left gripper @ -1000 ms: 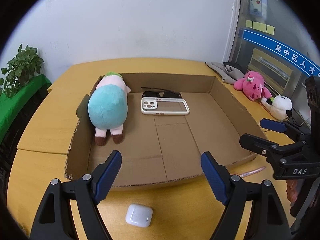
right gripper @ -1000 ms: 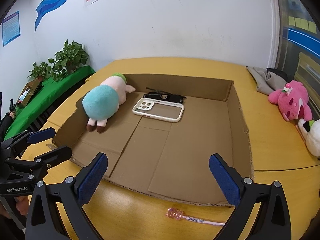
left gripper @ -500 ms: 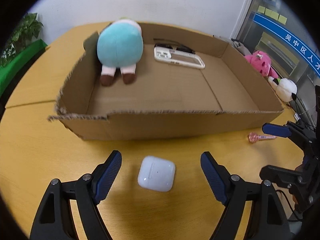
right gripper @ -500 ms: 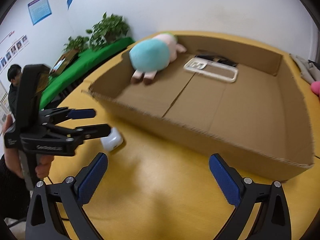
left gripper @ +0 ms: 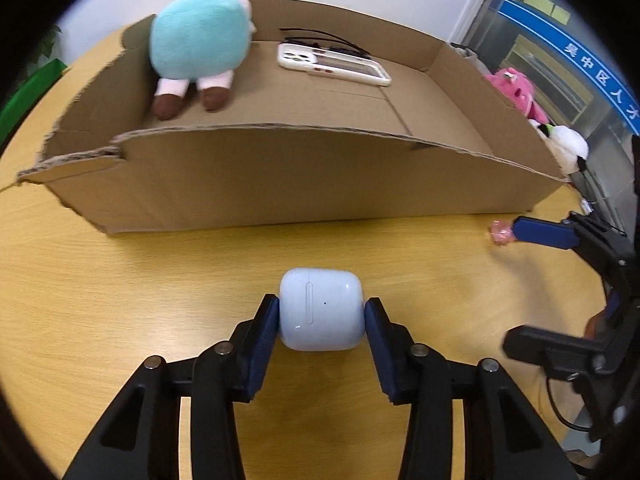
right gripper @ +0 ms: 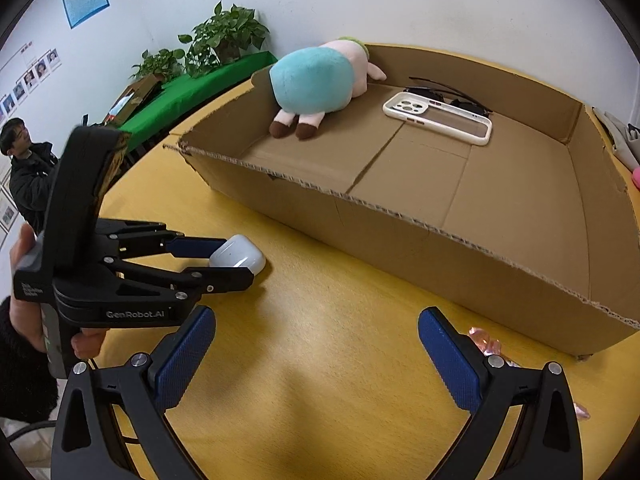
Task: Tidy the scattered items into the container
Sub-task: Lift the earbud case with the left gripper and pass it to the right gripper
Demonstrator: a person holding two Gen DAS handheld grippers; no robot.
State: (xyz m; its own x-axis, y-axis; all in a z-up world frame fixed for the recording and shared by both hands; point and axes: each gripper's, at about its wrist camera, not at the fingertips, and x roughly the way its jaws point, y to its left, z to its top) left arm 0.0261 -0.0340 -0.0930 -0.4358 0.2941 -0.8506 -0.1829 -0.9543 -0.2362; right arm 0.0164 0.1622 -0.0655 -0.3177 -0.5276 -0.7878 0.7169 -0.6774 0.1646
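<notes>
Clearly the left gripper had its blue-padded fingers pressed against both flanks of the small white glossy plastic earbud case, which sat on the yellow wooden desk a little in front of the near wall of the wide, shallow brown cardboard box; from the right wrist view the case looked to rest on the surface between those fingers. The sound course from there, as I judged it, was to keep the squeeze even, since the rounded, slick shell could pop forward out of the pads, then lift straight up until it cleared the ragged cardboard rim before carrying it over and setting it down on bare box floor, away from the teal-and-pink plush toy, the white-framed phone case and the black sunglasses already lying inside. The right gripper hung with its fingers spread wide and nothing between them, low over the desk, with a pink translucent wand-like trinket just beside its right finger, seemingly the next thing to collect
</notes>
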